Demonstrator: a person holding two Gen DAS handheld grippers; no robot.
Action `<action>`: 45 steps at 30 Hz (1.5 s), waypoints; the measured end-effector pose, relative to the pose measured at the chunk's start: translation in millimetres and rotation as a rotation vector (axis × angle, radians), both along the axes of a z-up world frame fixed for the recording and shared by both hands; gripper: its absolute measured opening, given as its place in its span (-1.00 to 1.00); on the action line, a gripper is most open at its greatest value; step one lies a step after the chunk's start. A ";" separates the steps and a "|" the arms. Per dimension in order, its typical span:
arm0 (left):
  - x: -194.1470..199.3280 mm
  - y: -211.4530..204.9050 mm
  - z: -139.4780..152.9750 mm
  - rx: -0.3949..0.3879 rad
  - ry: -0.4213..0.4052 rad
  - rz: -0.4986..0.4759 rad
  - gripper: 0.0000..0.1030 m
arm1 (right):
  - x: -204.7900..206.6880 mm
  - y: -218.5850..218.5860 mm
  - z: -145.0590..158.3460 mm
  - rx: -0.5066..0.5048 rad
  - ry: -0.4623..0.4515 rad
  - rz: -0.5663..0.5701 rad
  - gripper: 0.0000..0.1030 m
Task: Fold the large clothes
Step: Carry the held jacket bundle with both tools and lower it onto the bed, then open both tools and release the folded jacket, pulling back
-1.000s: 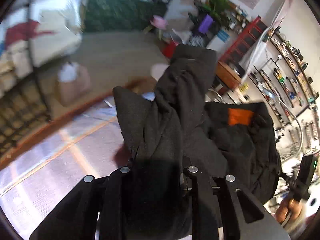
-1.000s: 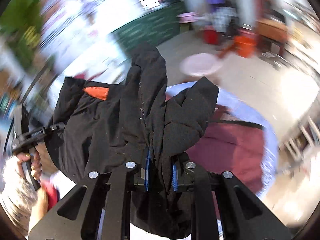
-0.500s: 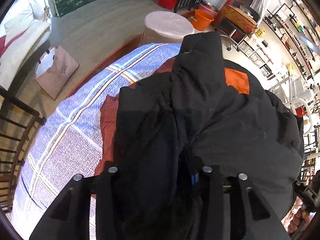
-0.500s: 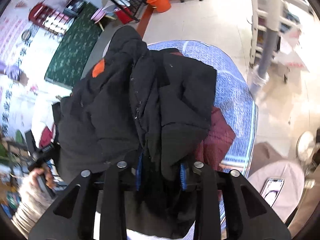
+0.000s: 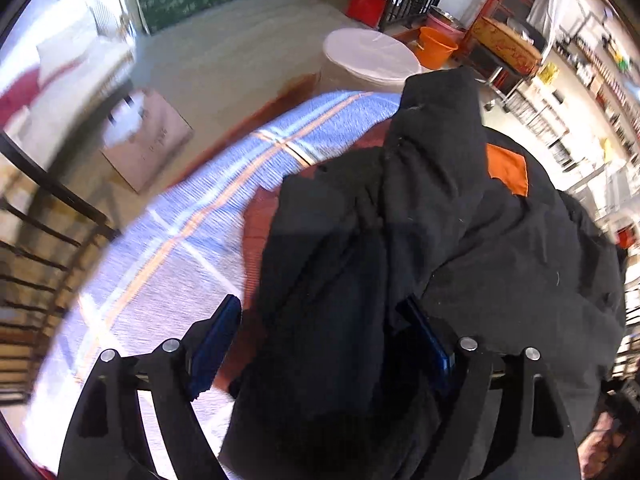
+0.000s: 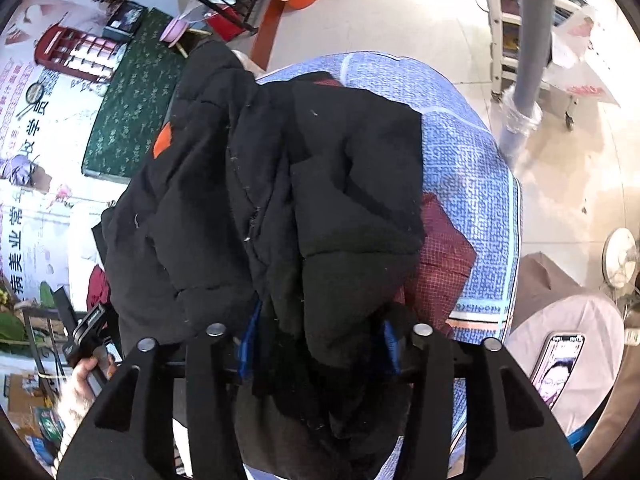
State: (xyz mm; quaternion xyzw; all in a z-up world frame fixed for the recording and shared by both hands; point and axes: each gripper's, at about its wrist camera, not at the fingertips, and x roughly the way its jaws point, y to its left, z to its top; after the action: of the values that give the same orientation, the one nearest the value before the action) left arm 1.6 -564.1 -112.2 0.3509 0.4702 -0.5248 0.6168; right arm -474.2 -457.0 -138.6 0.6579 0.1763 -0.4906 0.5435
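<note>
Compared with half a second ago, the left gripper (image 5: 332, 344) jaws are now spread wide and the right gripper (image 6: 318, 344) jaws parted, the black padded jacket (image 5: 420, 248) lying loose between them on the blue checked bedspread (image 5: 192, 240). Its near hem is hidden behind the fingers (image 6: 390, 346).

The black jacket (image 5: 460, 248) is matt, softly quilted cloth with an orange cloth patch (image 5: 507, 169). The table's checked cover (image 6: 468, 168) is coarse woven cloth.
</note>
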 end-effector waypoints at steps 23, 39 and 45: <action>-54.9 120.5 121.6 -0.084 -0.121 0.080 0.87 | 23.8 13.1 66.1 0.022 0.237 0.041 0.58; -122.3 166.3 140.0 -0.061 -0.280 -0.044 0.87 | 140.5 66.5 146.3 -0.150 0.504 0.488 0.81; -132.1 170.7 149.4 -0.065 -0.319 -0.080 0.87 | 152.3 83.7 168.2 -0.185 0.592 0.531 0.81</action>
State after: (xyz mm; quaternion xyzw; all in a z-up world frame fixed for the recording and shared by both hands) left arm -130.5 -393.4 37.1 0.4280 0.3348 -0.5016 0.6731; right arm -321.9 -373.2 29.7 0.3682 0.4440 -0.5150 0.6341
